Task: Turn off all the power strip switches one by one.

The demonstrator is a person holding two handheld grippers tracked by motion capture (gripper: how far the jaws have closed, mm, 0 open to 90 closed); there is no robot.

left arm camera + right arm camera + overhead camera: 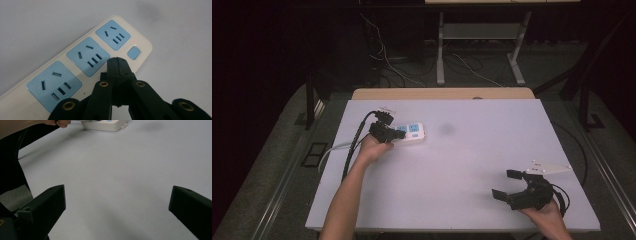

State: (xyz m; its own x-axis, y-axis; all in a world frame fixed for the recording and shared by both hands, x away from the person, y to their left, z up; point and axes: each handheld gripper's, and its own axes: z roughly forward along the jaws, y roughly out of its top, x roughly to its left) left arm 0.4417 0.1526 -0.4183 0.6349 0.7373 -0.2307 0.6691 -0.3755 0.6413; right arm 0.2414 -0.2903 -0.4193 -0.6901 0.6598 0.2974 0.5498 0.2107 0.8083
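Note:
A white power strip (412,132) with three blue sockets and a blue switch (133,52) lies on the white table top at the left rear. My left gripper (400,134) is shut with nothing between its jaws, and its joined tips (117,60) hover at the strip's near edge beside the middle socket, just short of the switch. A small red light (133,41) glows next to the switch. My right gripper (506,184) rests near the table's front right corner, jaws wide open and empty, pointing left across the bare surface. The strip (105,125) shows far off in the right gripper view.
The white table top (462,160) stretches between the two grippers. A white cord (332,148) runs off the strip over the left edge. A faint dark smudge (446,129) marks the board right of the strip. Cables and table legs stand on the floor behind.

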